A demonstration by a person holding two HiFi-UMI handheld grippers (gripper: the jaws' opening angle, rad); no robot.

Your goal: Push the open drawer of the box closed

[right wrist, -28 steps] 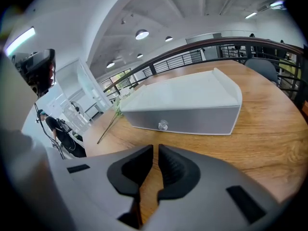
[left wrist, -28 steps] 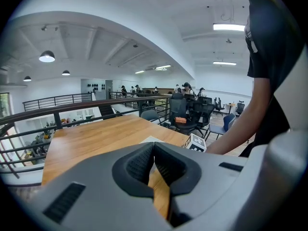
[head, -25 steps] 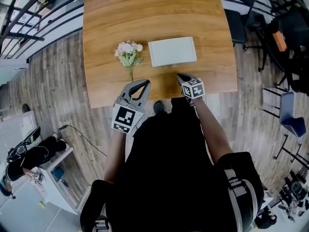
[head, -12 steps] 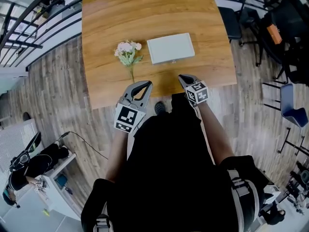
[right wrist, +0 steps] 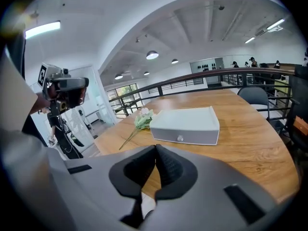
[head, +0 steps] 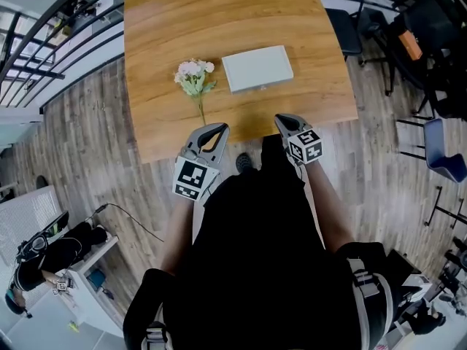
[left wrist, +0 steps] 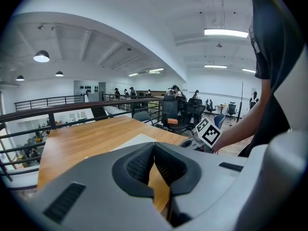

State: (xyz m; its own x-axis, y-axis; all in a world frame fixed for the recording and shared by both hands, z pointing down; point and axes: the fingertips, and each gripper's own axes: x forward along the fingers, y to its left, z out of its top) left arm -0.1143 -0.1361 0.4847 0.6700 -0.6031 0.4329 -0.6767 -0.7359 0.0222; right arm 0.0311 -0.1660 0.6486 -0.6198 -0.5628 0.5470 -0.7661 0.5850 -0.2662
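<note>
The white box [head: 257,68] lies flat on the wooden table [head: 168,20]. In the right gripper view the box [right wrist: 185,119] shows its drawer front with a small round knob [right wrist: 180,138], flush with the body. My right gripper [head: 281,119] is shut and empty, hovering at the table's near edge, a short way in front of the box and apart from it. Its jaws [right wrist: 155,148] meet with nothing between them. Over the near edge further left, my left gripper [head: 218,128] is also shut and empty, its tips [left wrist: 154,145] pressed together.
A small bunch of pale pink flowers [head: 193,77] lies left of the box. Black office chairs [head: 427,42] stand right of the table. A metal railing [head: 44,42] runs along the left. A person [head: 40,250] is at a stand lower left.
My right gripper has drawn back a little from the box toward the table's near edge. The left gripper has hardly moved. The box stays put.
</note>
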